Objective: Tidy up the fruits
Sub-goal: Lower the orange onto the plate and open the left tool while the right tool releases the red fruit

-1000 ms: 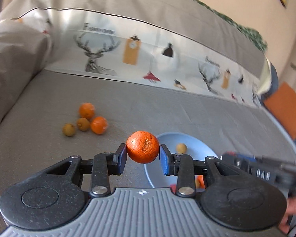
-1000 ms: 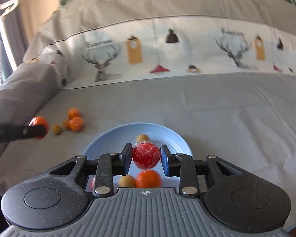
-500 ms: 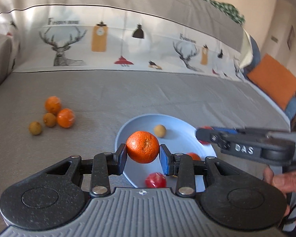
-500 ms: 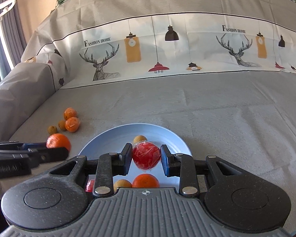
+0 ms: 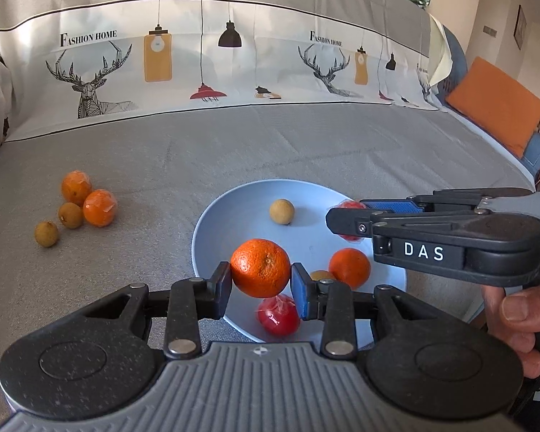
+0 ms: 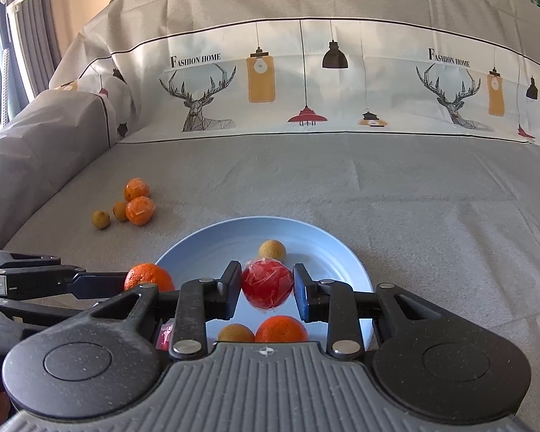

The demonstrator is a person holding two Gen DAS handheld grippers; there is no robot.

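The left gripper (image 5: 261, 284) clamps an orange (image 5: 260, 268) between its pads over the blue plate's (image 5: 234, 212) near rim; the right gripper (image 6: 267, 291) pinches a wrapped red fruit (image 6: 267, 286) above the plate's middle; four loose fruits (image 5: 75, 207) lie beyond the plate's left.

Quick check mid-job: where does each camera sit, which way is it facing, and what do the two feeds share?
Left wrist: on the left claw, facing down at the blue plate; it grips an orange; a hand shows.
Right wrist: on the right claw, facing the sofa back; it grips a red fruit.
Shared: plate, each other's claw, loose fruit.
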